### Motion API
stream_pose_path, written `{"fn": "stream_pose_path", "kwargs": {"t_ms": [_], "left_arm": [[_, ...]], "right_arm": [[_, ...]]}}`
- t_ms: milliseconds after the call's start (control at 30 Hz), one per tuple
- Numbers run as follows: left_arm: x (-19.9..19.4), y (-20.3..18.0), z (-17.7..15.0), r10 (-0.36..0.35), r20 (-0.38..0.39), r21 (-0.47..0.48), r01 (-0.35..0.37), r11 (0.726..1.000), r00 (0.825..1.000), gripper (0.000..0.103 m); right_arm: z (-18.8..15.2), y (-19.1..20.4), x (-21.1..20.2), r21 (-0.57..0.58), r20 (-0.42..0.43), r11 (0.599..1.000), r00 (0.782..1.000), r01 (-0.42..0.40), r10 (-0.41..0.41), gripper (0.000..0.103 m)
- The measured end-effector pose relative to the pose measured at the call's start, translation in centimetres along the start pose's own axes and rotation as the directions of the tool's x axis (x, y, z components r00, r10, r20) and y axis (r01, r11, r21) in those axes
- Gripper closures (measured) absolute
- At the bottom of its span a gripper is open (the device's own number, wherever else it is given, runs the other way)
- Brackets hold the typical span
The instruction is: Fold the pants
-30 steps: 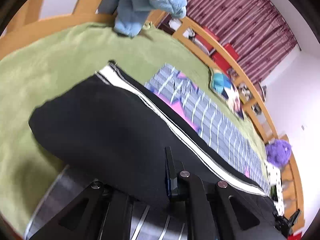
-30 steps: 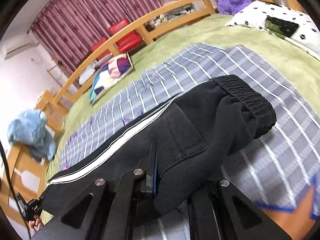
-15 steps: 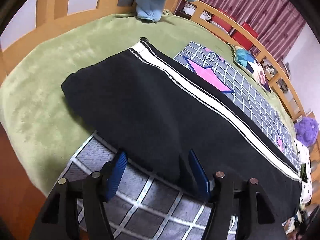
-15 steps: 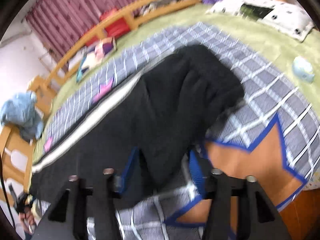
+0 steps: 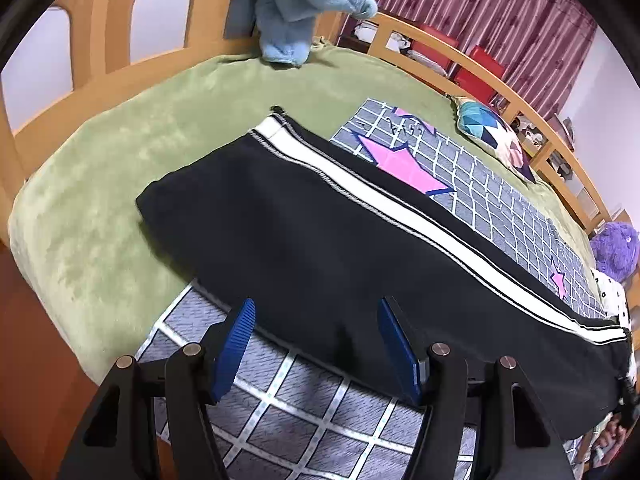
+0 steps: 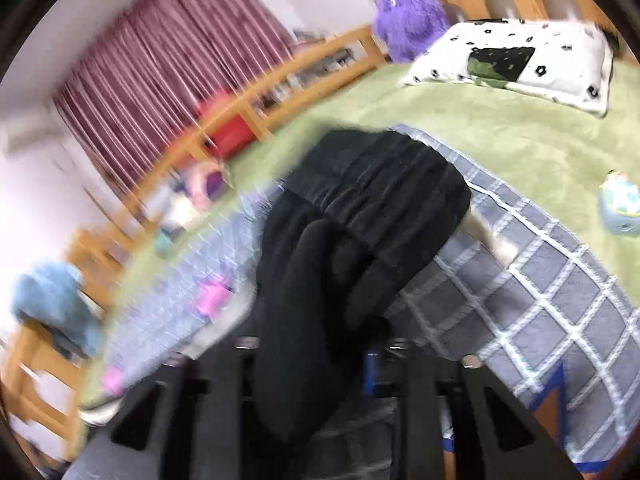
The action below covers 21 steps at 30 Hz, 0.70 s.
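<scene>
Black pants (image 5: 312, 240) with a white side stripe lie lengthwise across the bed, over a grey checked blanket (image 5: 472, 184). My left gripper (image 5: 320, 344) is open, its blue pads either side of the pants' near edge, holding nothing. In the blurred right wrist view the waistband end of the pants (image 6: 360, 232) is bunched up and hangs over my right gripper (image 6: 312, 364). The fabric hides its fingers, so its state is unclear.
A green bedspread (image 5: 100, 184) covers the bed inside a wooden frame (image 5: 100, 32). A blue garment (image 5: 296, 8) hangs on the footboard. A patterned cushion (image 5: 496, 140), a purple plush (image 6: 408, 20), a white pillow (image 6: 520, 64) and a small blue toy (image 6: 620, 208) lie around.
My left gripper let go of the pants' leg end, opened and drew back. My right gripper opened, then swung fast with the waistband end bunched over it.
</scene>
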State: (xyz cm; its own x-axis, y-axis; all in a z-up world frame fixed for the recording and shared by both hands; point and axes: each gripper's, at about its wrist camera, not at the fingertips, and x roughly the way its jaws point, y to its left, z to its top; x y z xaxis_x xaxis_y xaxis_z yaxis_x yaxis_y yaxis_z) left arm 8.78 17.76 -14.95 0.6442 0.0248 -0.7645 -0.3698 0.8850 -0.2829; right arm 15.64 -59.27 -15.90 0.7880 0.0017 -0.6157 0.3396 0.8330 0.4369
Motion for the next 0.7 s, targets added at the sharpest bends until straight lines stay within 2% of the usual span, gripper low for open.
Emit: {"fn": "stream_pose_path", "kwargs": {"t_ms": [33,67,100,133,167,233,333,367,433,533,600,700], "left_arm": [[0.2,-0.3,0.1,-0.005,-0.007,0.007,0.005,1.000,1.000,0.041],[0.4,-0.6,0.1,-0.007,-0.018,0.017,0.007,1.000,1.000,0.041],[0.6,-1.1,0.2,-0.006,-0.032,0.031,0.007,0.999,0.999,0.041],[0.6,-1.4,0.1,-0.010,-0.035,0.038,0.011,0.999,0.999,0.041],[0.6,-1.7,0.1,-0.019,-0.035,0.045,0.021,0.999,0.999,0.041],[0.4,-2.3,0.1,-0.035,-0.029,0.060,0.036,0.998,0.999,0.041],[0.8,-3.5,0.2,-0.061,-0.032,0.083,0.063,0.995,0.998,0.040],[1.0,-3.9,0.3,-0.070,-0.035,0.086,0.073,0.994,0.997,0.040],[1.4,-4.8,0.5,-0.087,-0.042,0.092,0.091,0.992,0.995,0.040],[1.6,-6.0,1.1,-0.109,-0.038,0.114,0.113,0.987,0.993,0.040],[1.5,-6.6,1.4,-0.113,-0.028,0.136,0.116,0.984,0.993,0.040],[1.6,-7.2,2.0,-0.110,-0.017,0.168,0.111,0.980,0.994,0.040]], "right_arm": [[-0.7,-0.5,1.4,-0.020,-0.063,0.998,0.996,0.062,-0.063,0.052],[-1.2,-1.0,2.6,-0.022,-0.119,0.995,0.988,0.097,-0.099,0.052],[-1.9,-2.1,3.6,-0.010,-0.202,0.993,0.973,0.114,-0.114,0.052],[-2.5,-3.0,3.6,0.003,-0.235,0.995,0.967,0.102,-0.098,0.054],[-3.0,-3.6,2.6,0.006,-0.225,0.997,0.971,0.083,-0.079,0.052],[-3.1,-3.7,0.1,-0.031,-0.185,0.992,0.975,0.122,-0.126,0.047],[-2.0,-2.1,-2.3,-0.136,-0.132,0.979,0.976,0.154,-0.172,0.046],[-1.6,-0.9,-2.6,-0.177,-0.110,0.971,0.978,0.158,-0.179,0.041],[-0.7,2.1,-2.4,-0.262,-0.080,0.956,0.984,0.133,-0.159,0.035],[0.9,7.3,0.4,-0.395,-0.075,0.917,0.993,0.059,-0.096,0.033],[1.1,11.1,3.4,-0.478,-0.115,0.878,0.993,-0.026,-0.033,0.032],[1.1,15.9,8.4,-0.518,-0.220,0.840,0.974,-0.159,0.049,0.032]]}}
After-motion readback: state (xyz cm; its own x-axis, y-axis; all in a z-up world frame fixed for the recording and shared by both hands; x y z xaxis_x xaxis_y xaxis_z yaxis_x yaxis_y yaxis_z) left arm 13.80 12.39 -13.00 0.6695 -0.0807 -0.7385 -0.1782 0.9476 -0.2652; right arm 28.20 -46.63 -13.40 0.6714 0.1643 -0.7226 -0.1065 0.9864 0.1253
